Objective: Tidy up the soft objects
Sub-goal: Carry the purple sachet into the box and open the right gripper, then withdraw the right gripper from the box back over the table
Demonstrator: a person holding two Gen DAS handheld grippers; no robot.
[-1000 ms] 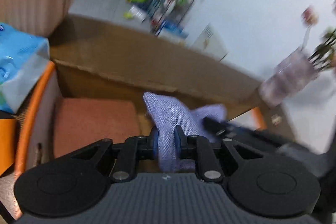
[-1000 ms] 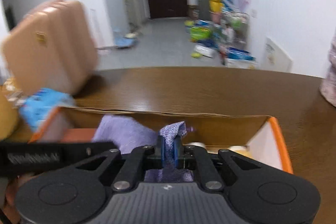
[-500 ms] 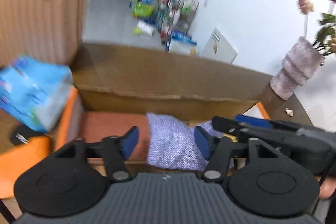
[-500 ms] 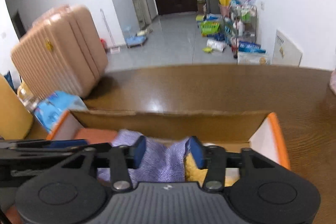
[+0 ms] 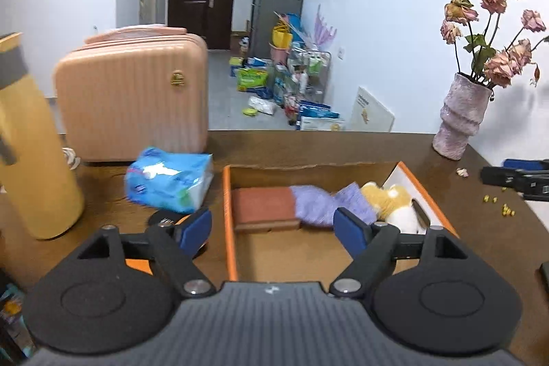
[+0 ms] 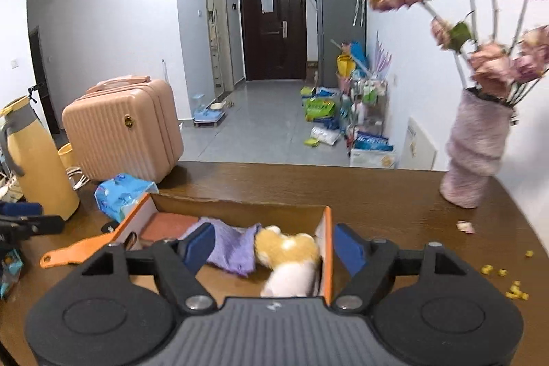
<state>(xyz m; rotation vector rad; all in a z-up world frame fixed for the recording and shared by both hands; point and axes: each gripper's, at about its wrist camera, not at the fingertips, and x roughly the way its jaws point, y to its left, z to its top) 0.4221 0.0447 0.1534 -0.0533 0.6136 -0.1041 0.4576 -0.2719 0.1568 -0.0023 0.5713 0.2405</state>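
Observation:
An orange-edged cardboard box (image 5: 229, 222) (image 6: 327, 249) sits on the brown table. Inside it lie a rust-red folded cloth (image 5: 262, 206) (image 6: 168, 225), a purple cloth (image 5: 322, 203) (image 6: 233, 249) and a yellow-and-white plush toy (image 5: 394, 199) (image 6: 288, 256). My left gripper (image 5: 272, 230) hangs above and in front of the box, its jaws opening, nothing pressed between them. My right gripper (image 6: 274, 246) is likewise back from the box with jaws opening and empty. The right gripper's black and blue tip (image 5: 514, 177) shows at the far right of the left wrist view.
A blue tissue pack (image 5: 168, 177) (image 6: 120, 194) lies left of the box. Behind it stands a pink suitcase (image 5: 133, 105) (image 6: 120, 129); a yellow flask (image 5: 31, 153) (image 6: 37, 160) is further left. A vase of dried roses (image 5: 459, 115) (image 6: 477, 146) stands right. Yellow crumbs (image 6: 507, 283) dot the table.
Both grippers let go of the purple cloth, opened wide and pulled up and back from the box. The cloth now lies in the box between the red cloth and the plush toy.

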